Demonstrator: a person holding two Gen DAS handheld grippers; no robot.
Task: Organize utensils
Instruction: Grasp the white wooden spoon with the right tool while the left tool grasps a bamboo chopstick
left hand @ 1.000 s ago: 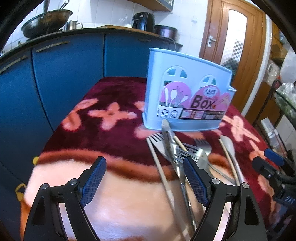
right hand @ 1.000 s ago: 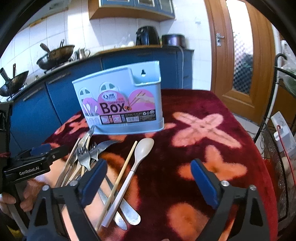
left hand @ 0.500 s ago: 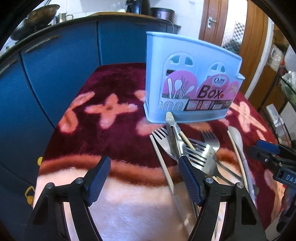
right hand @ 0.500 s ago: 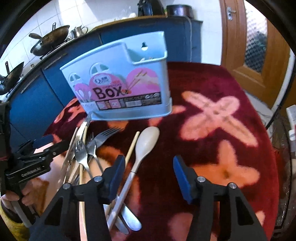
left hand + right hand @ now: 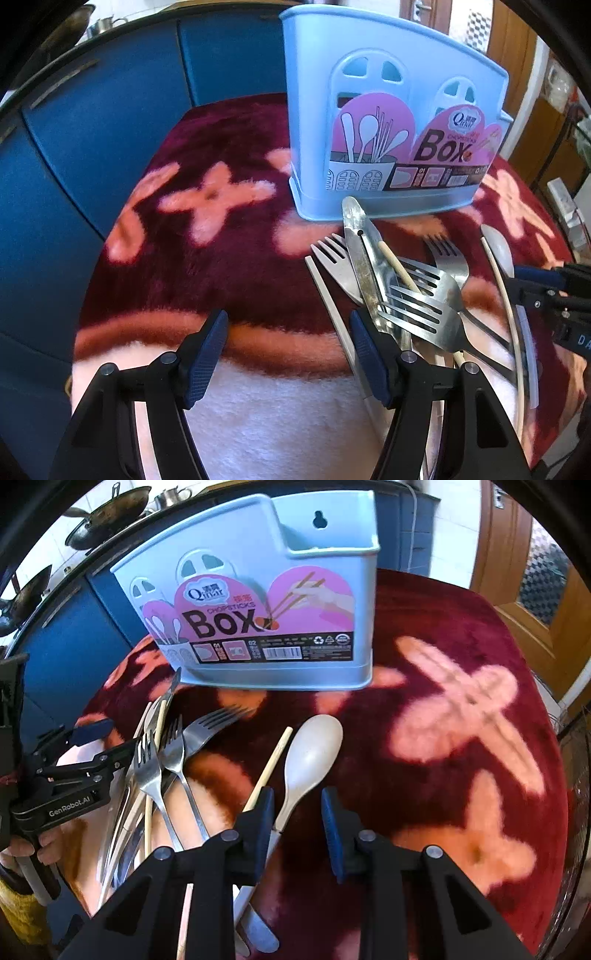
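My left gripper (image 5: 288, 350): its two fingers are wide apart and hold nothing. Only the fuzzy red cloth (image 5: 221, 258) with pink flowers lies between them.
Pile of forks (image 5: 424, 295): it lies just past my left gripper's right finger, a heap of metal forks crossing each other on the cloth.
Flat metal piece (image 5: 360, 251): it lies on the pile and points away from me, with its tip touching the foot of the box.
Blue box (image 5: 273, 602): it stands up straight on the cloth, straight ahead of both my grippers, past all the forks. It says "Box" on a pink sticker.
Chopstick (image 5: 271, 764): it lies just left of the spoon, and its near end goes under my right gripper's left finger.
White spoon (image 5: 310, 760): its bowl is just ahead of my right gripper and its handle runs back between the fingers.
My right gripper (image 5: 297, 821): its fingers are close together but not closed. I cannot tell if they touch the spoon handle.
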